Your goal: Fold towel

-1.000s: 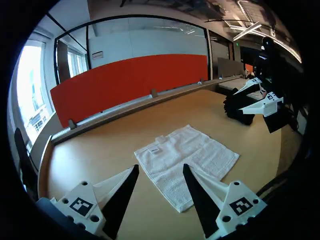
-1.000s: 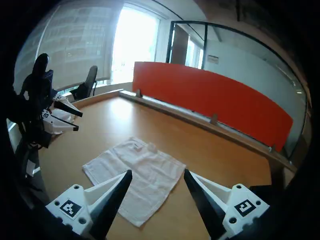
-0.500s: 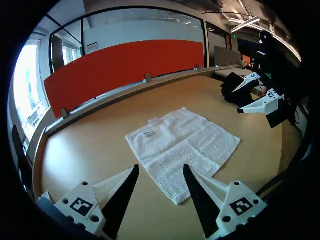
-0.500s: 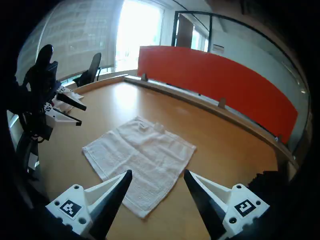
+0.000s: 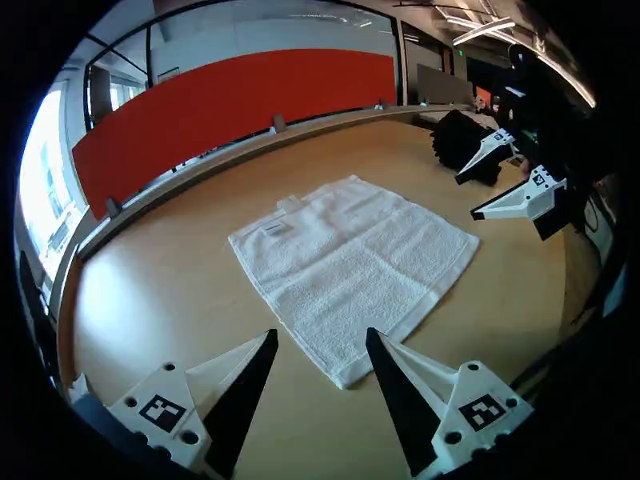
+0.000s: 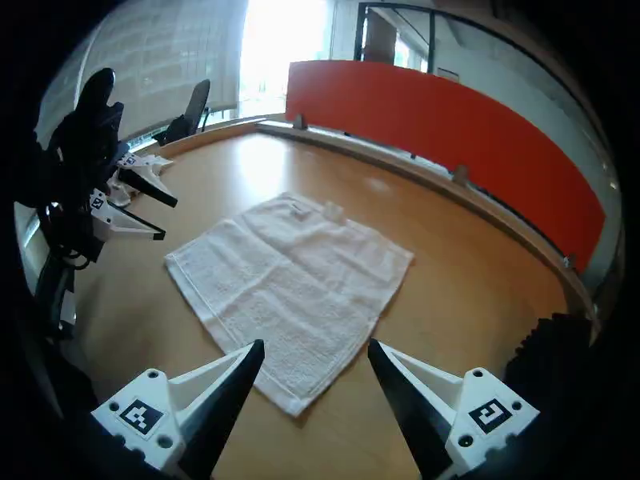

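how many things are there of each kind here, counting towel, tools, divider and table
white terry-cloth towel: 1
white two-finger tools, left tool and right tool: 2
long red divider panel: 1
light wooden table: 1
total: 5

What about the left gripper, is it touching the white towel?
Apart. The right gripper view shows the left gripper short of the white towel, bare tabletop between.

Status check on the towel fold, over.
Left tongs open, right tongs open, each aimed at a corner. White towel flat, unfolded on the wooden table. Nothing lying on it.
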